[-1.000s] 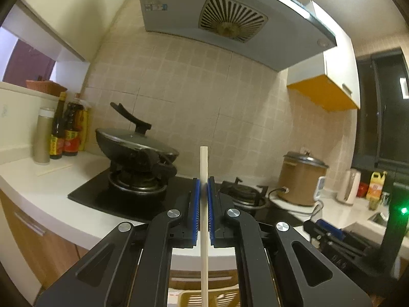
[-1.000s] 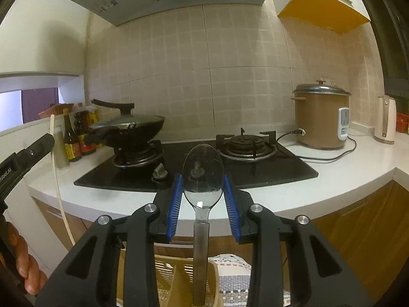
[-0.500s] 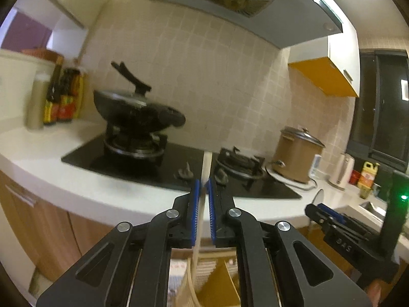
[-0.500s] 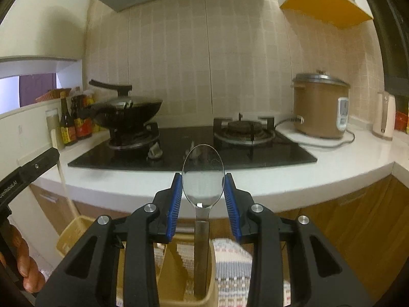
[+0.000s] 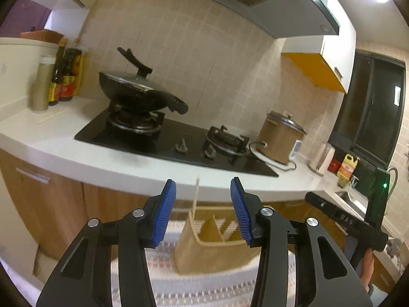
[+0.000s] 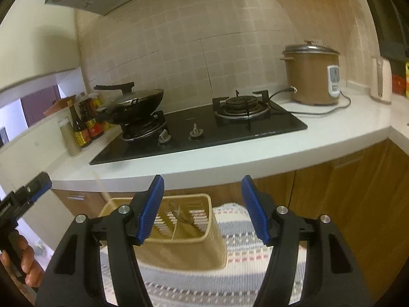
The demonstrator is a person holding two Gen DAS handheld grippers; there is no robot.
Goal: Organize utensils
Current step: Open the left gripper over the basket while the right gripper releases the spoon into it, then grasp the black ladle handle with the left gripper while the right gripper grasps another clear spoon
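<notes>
My left gripper (image 5: 203,204) is open and empty above a beige slotted utensil basket (image 5: 204,258) that stands on a striped mat. A pale chopstick (image 5: 195,197) stands upright in the basket's left compartment, free of the pads. My right gripper (image 6: 202,204) is open and empty above the same basket (image 6: 194,250). A metal spoon (image 6: 180,215) lies inside the basket, bowl end up, leaning against the slotted wall. The chopstick (image 6: 101,185) shows faintly at the basket's left end.
A white counter (image 6: 332,133) with a black gas hob (image 6: 204,133) runs behind. A black wok (image 5: 138,92) sits on the left burner, sauce bottles (image 5: 64,76) at the left, a brown rice cooker (image 6: 311,76) at the right. Wooden cabinets (image 6: 358,184) stand below.
Both grippers have opened. The chopstick dropped out of the left gripper into the basket, and the spoon dropped out of the right gripper into the basket. Both views tilted downward toward the basket.
</notes>
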